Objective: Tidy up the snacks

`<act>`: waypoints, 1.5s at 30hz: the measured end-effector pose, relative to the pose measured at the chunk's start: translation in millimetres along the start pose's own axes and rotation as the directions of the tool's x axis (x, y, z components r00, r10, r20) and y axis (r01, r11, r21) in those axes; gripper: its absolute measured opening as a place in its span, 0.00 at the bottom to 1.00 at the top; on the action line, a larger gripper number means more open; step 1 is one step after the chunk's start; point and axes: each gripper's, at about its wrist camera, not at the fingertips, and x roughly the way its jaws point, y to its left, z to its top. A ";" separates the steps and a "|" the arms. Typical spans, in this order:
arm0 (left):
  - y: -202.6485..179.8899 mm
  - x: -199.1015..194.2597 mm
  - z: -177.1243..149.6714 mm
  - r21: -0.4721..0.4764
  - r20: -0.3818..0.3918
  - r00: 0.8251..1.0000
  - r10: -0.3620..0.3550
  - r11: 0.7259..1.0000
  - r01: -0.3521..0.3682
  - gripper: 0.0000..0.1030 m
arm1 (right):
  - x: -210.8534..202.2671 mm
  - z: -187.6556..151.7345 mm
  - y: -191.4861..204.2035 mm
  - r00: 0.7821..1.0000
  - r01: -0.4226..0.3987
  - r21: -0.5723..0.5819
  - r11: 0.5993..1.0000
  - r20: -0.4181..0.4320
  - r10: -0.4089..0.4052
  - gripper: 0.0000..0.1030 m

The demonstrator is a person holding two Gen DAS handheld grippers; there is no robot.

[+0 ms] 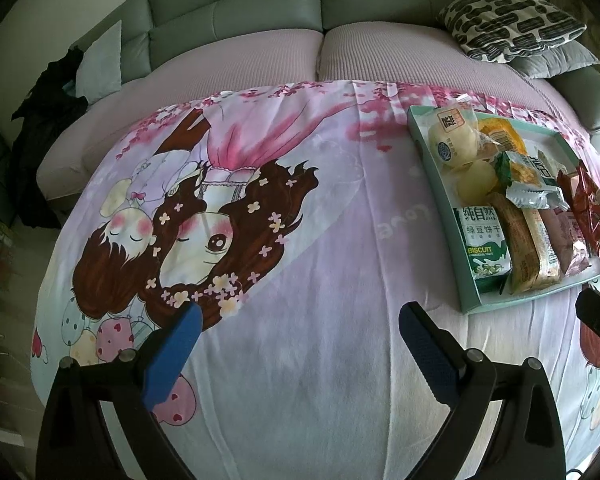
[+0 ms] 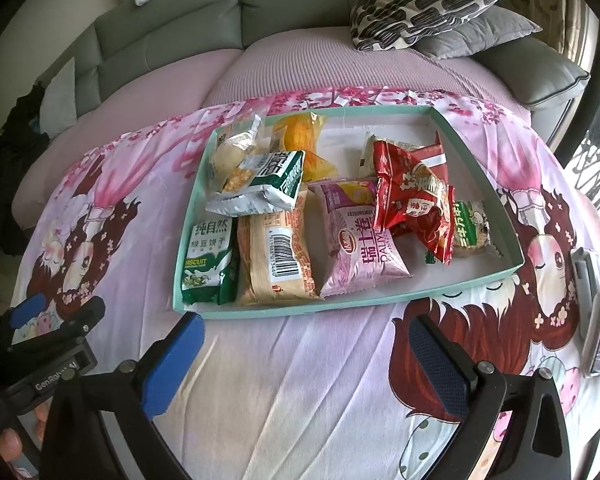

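A shallow teal tray holds several snack packets on a cartoon-print cloth. Inside it lie a green biscuit pack, a tan barcode pack, a pink roll pack, a red crinkled bag, a green-white packet and a yellow cake. My right gripper is open just in front of the tray's near rim, holding nothing. My left gripper is open over bare cloth, left of the tray; it also shows in the right wrist view.
The cloth covers a table in front of a grey sofa with patterned cushions. A phone-like device lies at the cloth's right edge. Dark clothing hangs at the left. A hand grips the left tool.
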 end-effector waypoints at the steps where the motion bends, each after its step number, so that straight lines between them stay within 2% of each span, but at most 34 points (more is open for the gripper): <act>1: 0.1 0.1 0.0 0.000 0.000 1.000 0.000 1.000 0.000 0.96 | 0.4 0.1 0.0 1.000 0.000 0.000 1.000 -0.001 0.000 1.00; 45: 4.0 6.2 0.8 -0.017 -0.021 1.000 -0.006 1.000 0.006 0.96 | 6.8 -1.3 4.5 1.000 0.001 -0.009 1.000 -0.015 -0.001 1.00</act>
